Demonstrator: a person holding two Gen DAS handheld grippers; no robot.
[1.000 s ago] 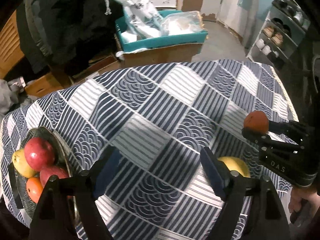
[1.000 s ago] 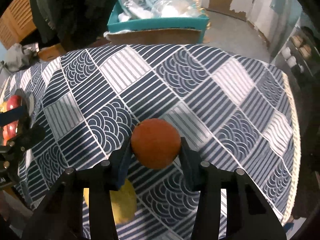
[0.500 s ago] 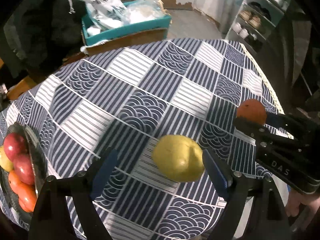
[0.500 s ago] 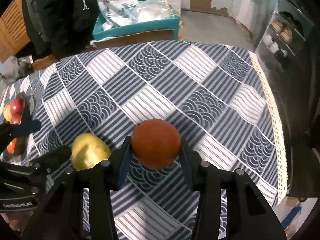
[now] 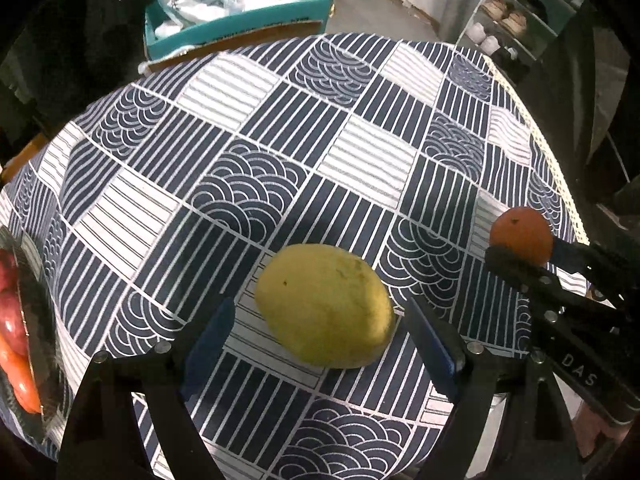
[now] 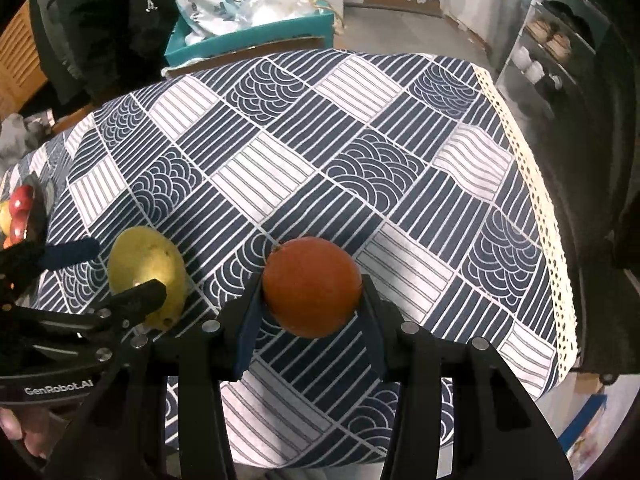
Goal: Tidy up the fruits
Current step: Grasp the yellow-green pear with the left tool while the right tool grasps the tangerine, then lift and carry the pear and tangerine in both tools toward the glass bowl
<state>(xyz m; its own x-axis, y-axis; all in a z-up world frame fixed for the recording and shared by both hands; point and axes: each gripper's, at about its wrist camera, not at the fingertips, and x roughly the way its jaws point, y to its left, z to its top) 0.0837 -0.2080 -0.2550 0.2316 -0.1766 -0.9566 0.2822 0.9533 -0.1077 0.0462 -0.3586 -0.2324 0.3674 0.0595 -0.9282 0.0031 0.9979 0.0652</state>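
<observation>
A yellow mango [image 5: 325, 305] lies on the patterned tablecloth [image 5: 256, 152], between the spread fingers of my open left gripper [image 5: 320, 344], which does not touch it. It also shows in the right wrist view [image 6: 148, 272]. My right gripper [image 6: 312, 300] is shut on an orange [image 6: 312, 287] and holds it above the cloth; the orange also shows in the left wrist view [image 5: 521, 236], to the right of the mango. A fruit bowl [image 5: 36, 344] with red apples and oranges sits at the far left edge of the table.
A teal box [image 5: 240, 20] with plastic bags stands on a cardboard carton beyond the table's far edge. A shelf unit [image 5: 516, 20] stands at the back right. The cloth's lace edge [image 6: 532, 200] marks the table's right side.
My left gripper has swung right, away from the bowl, and closed in on the mango, which now sits between its fingers. My right gripper still holds the orange.
</observation>
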